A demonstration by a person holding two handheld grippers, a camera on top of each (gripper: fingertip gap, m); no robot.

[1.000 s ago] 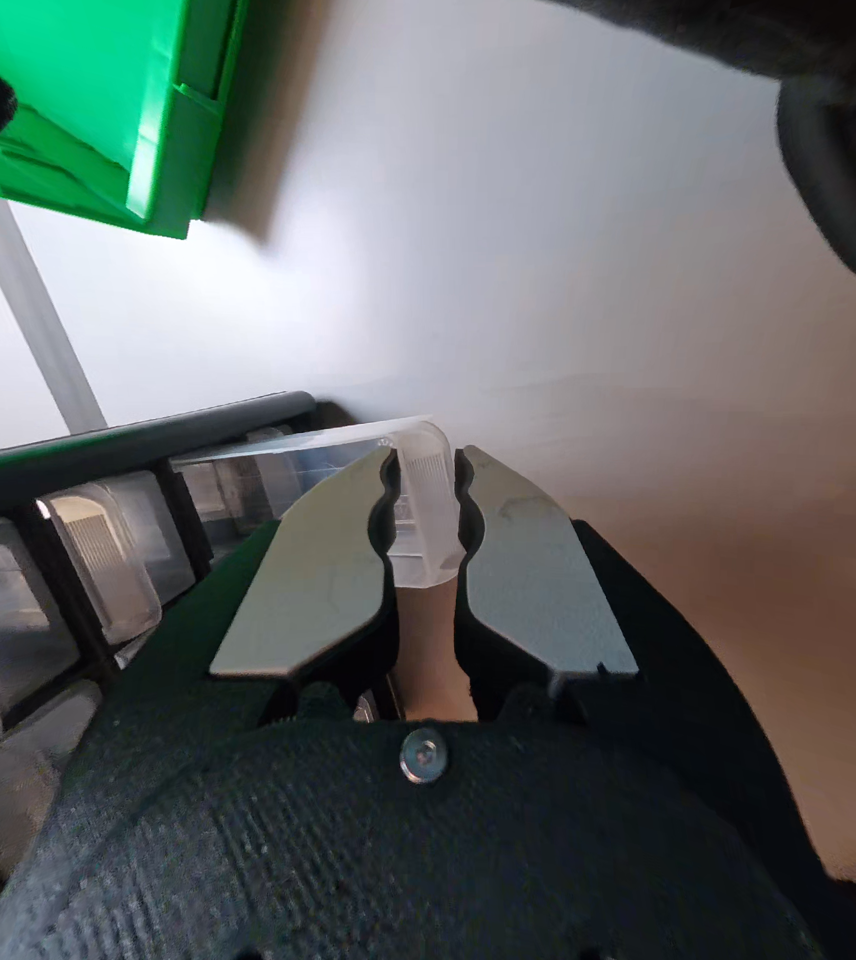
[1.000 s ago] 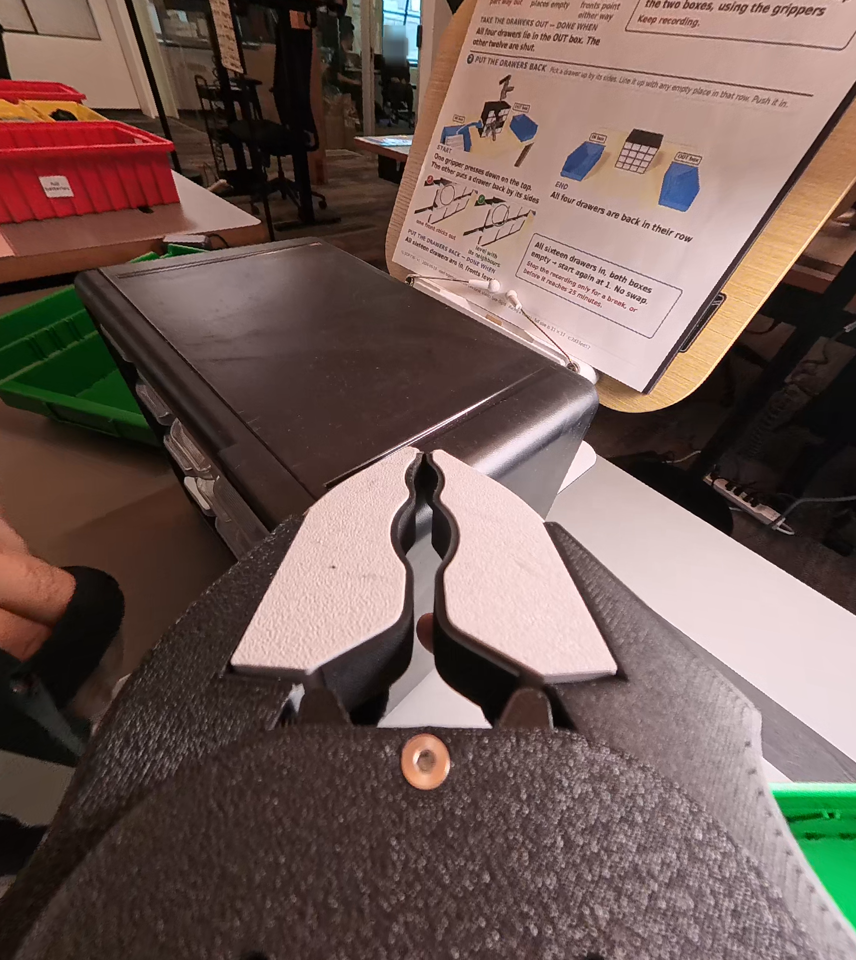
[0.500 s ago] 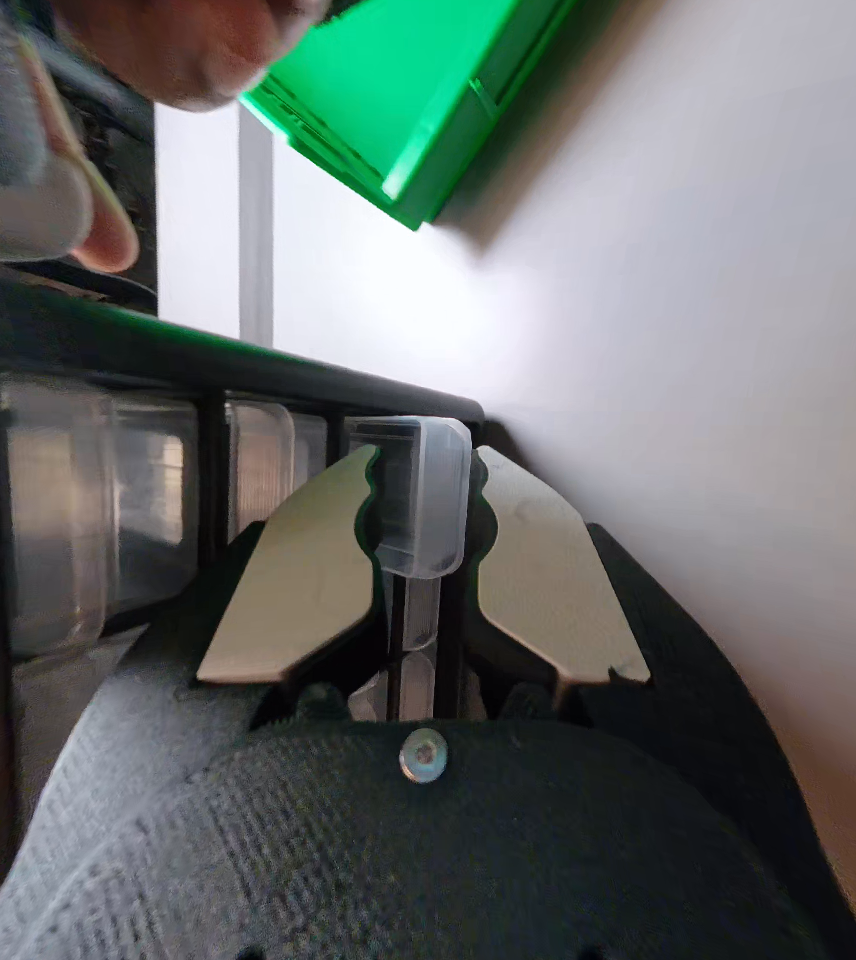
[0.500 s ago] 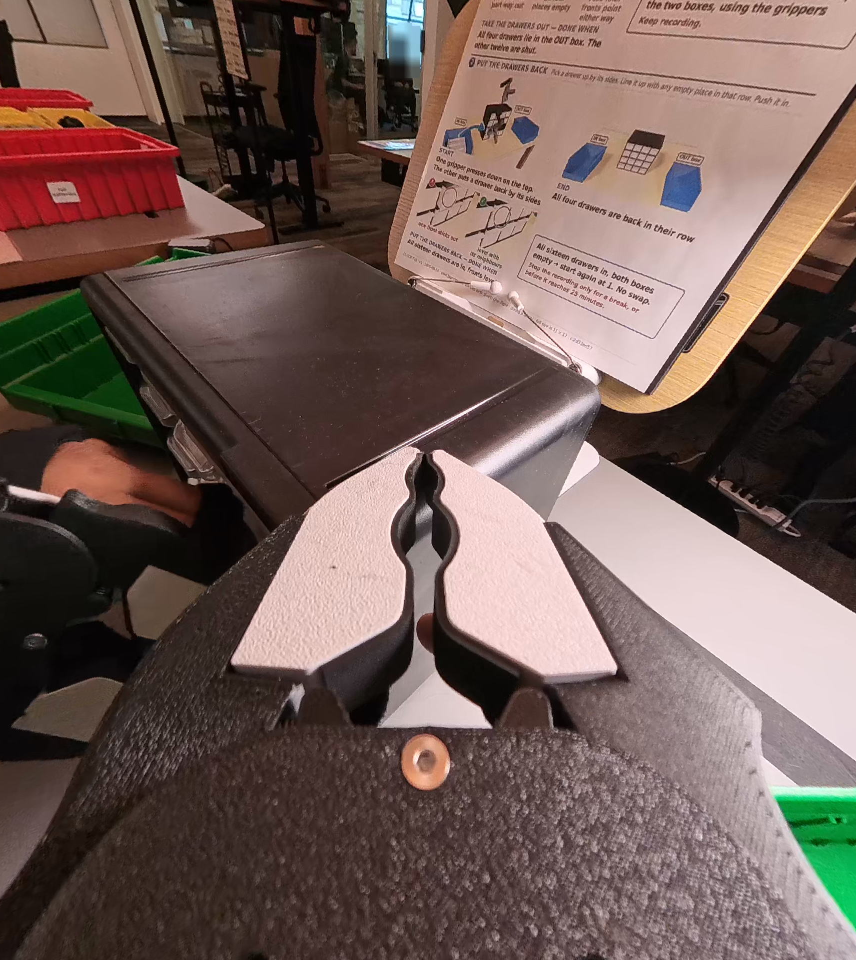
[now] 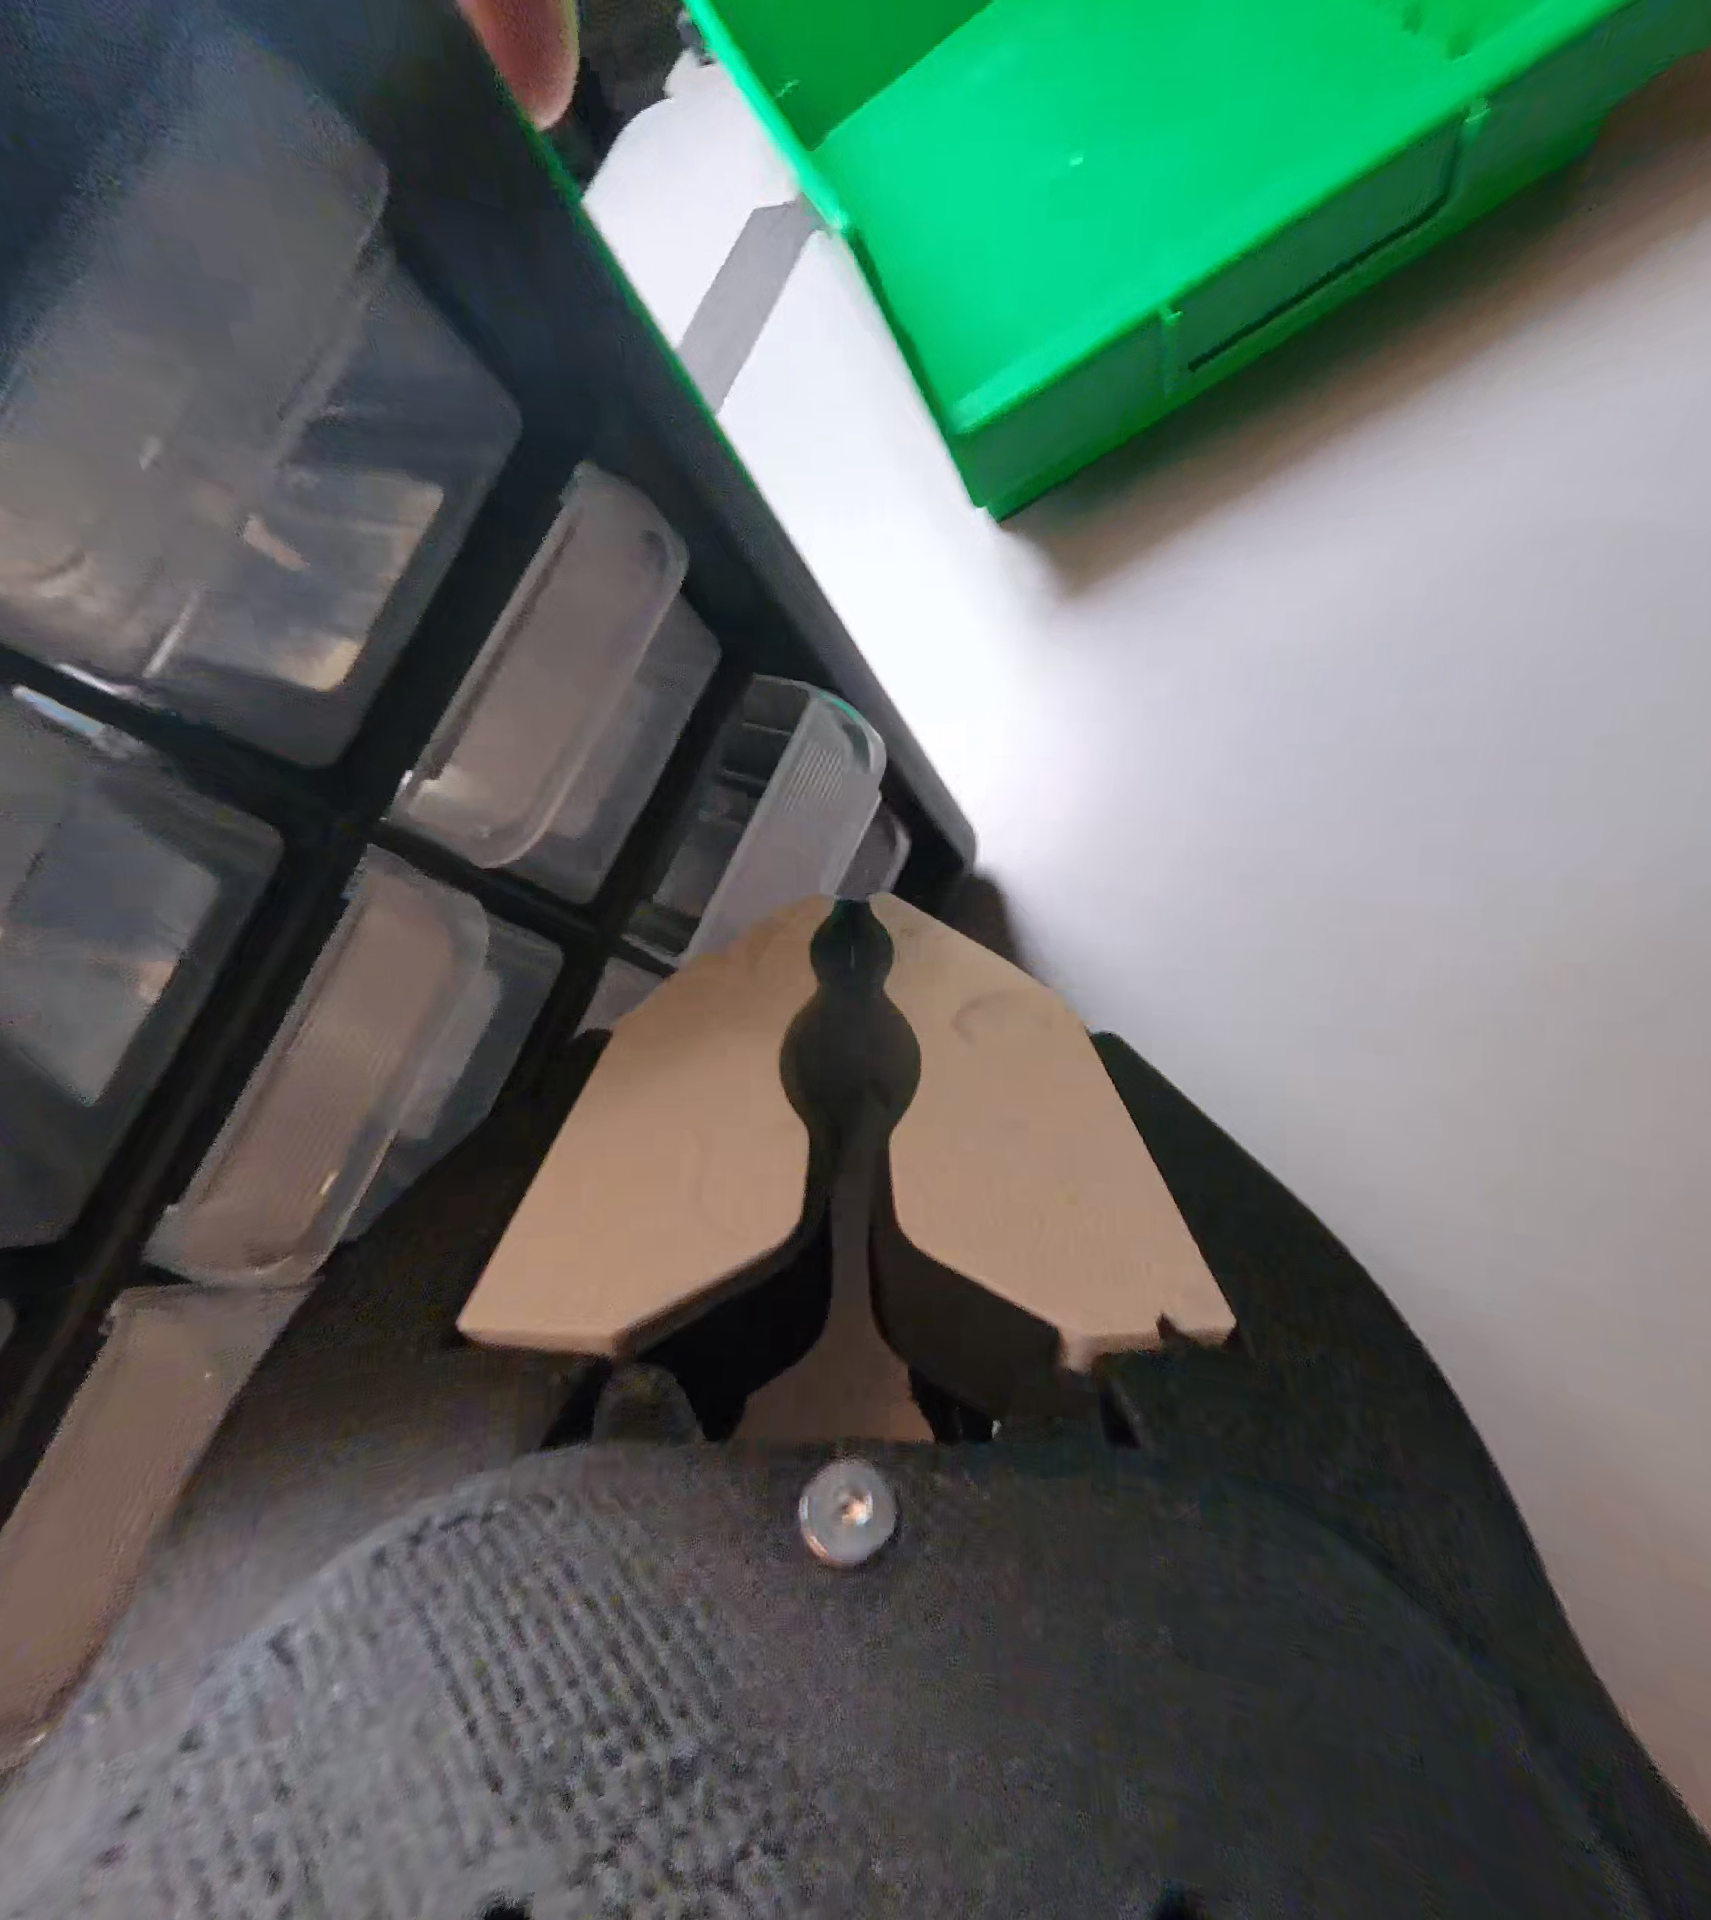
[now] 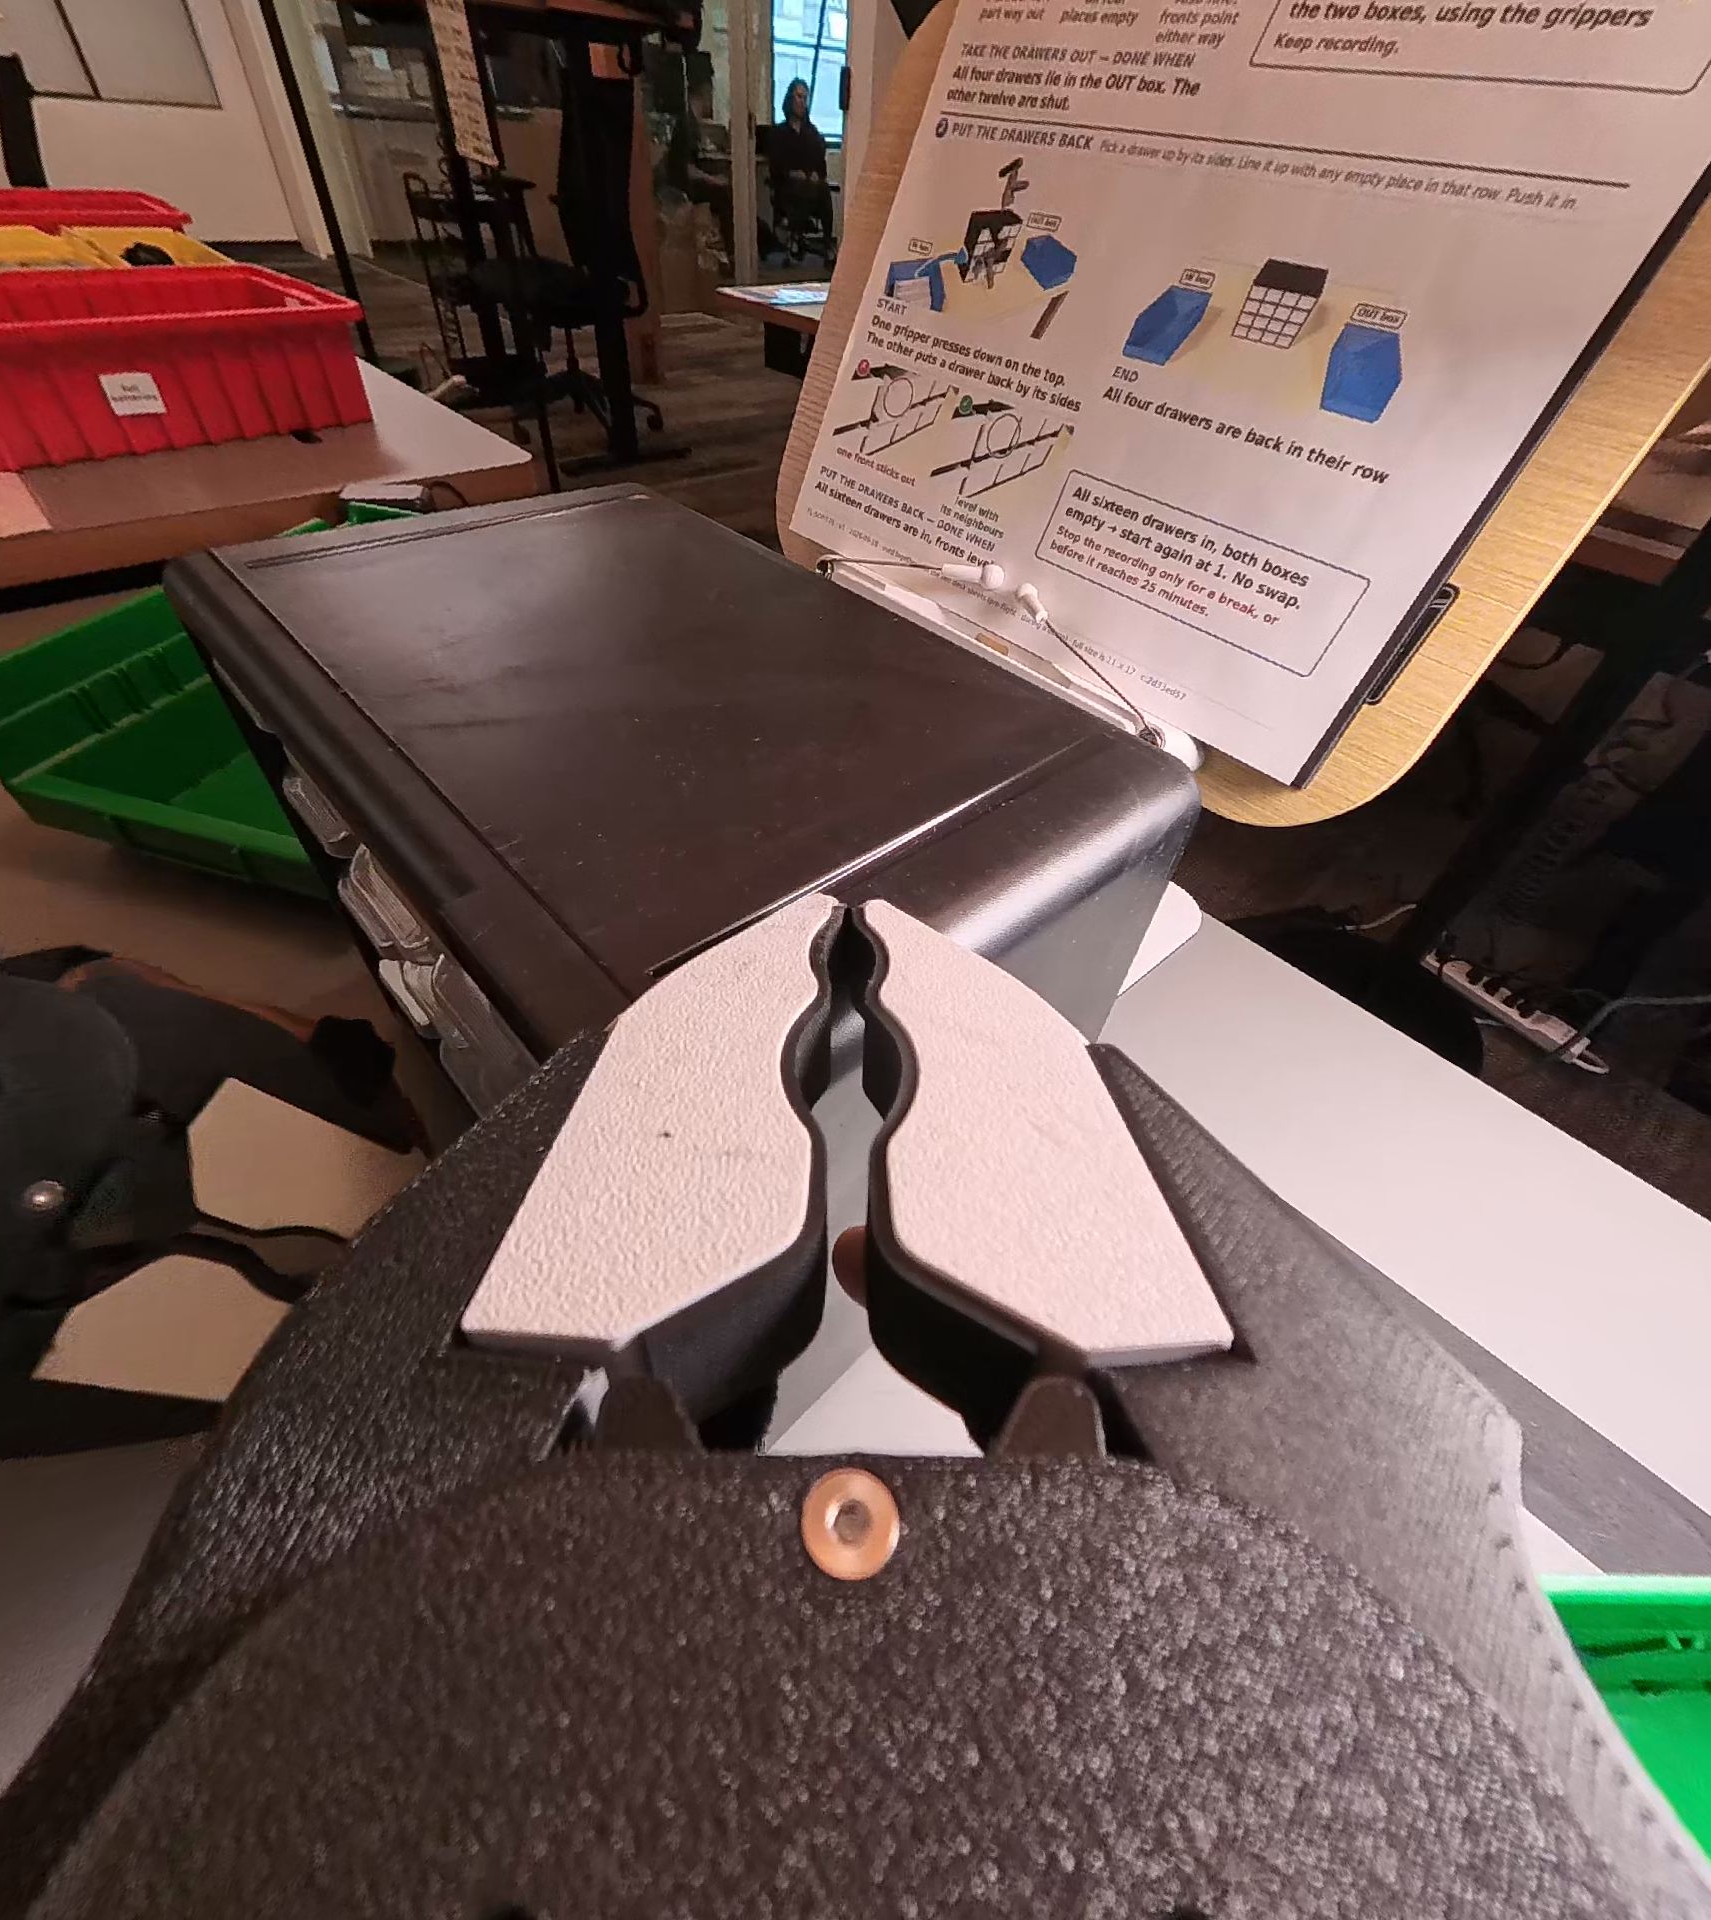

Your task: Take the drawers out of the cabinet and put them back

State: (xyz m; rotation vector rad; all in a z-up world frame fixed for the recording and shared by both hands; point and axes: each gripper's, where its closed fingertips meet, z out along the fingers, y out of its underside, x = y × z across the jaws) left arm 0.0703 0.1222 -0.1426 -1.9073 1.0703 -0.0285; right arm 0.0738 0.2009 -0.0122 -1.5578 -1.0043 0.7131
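L gripper [image 5: 851, 909]: fingers closed together, nothing between them. Tips sit just below the pull tab of a clear drawer [image 5: 797, 805], the last slot at the cabinet's [image 5: 612, 343] edge; tips near or touching the tab, cannot tell which. That drawer stands a little proud of its frame. Adjacent clear drawers fill the neighbouring slots, fronts blurred; contents not discernible.

Beyond the cabinet edge: pale table [image 5: 1350, 831], then a green bin [image 5: 1194, 208], open side up, interior bare where visible. A fingertip [image 5: 524, 52] shows at the top edge, above the cabinet.

R gripper [image 6: 846, 914]: fingers closed, holding nothing. Tips rest over the near corner of the cabinet's black top [image 6: 643, 707]; contact cannot be confirmed. The L gripper's body shows low left, in front of the drawer fronts.

Behind the cabinet: printed instruction sheet [image 6: 1246, 312] w/ diagrams, clipped to a wooden board [image 6: 1516, 582]. Left of the cabinet: second green bin [image 6: 124, 748], visible part empty. Further left, on another table: red bin [image 6: 103, 353] w/ small white label. Lower right corner: part of another green bin [image 6: 1703, 1745].
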